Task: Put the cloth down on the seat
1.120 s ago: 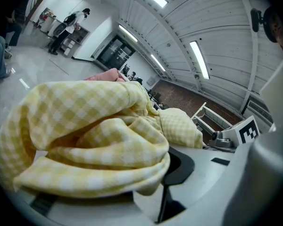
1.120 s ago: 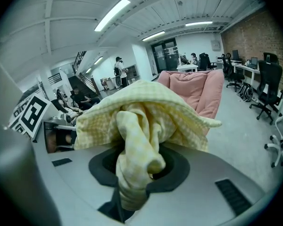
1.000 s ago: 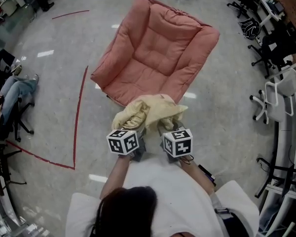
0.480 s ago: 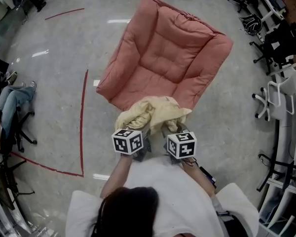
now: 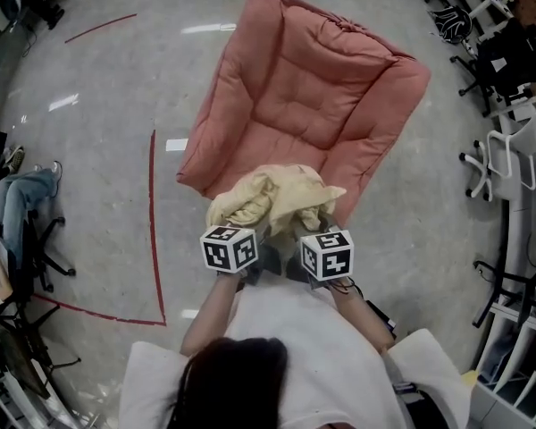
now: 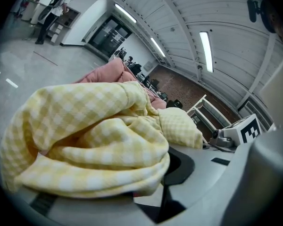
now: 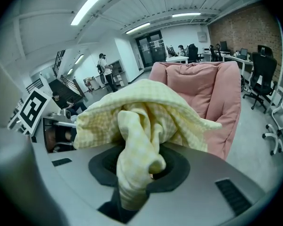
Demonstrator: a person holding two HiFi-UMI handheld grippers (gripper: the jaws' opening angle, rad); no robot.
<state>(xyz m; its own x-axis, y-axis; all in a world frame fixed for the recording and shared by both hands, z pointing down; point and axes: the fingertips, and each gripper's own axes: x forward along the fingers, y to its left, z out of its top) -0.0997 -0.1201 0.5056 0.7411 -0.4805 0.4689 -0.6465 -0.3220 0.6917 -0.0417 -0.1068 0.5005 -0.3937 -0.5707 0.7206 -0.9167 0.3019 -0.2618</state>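
Observation:
A bunched yellow checked cloth (image 5: 272,195) hangs between my two grippers, just over the front edge of the pink padded seat (image 5: 308,88). My left gripper (image 5: 250,229) is shut on the cloth's left part, and the folds (image 6: 94,140) pile over its jaws and hide them. My right gripper (image 5: 308,226) is shut on the right part. A twisted tail of cloth (image 7: 137,140) runs down between its jaws (image 7: 134,175). The seat (image 7: 205,86) rises just behind the cloth in the right gripper view. Each gripper's marker cube (image 5: 230,248) (image 5: 327,256) faces up.
Red tape lines (image 5: 153,213) mark the grey floor left of the seat. Office chairs (image 5: 505,155) stand along the right side, with a white rail beyond them. A seated person's legs (image 5: 18,195) show at the far left. People stand far off (image 7: 105,65).
Both grippers have carried the cloth forward toward the seat. The cloth now overlaps the seat's front edge more, and the seat looks nearer. The grips have not changed.

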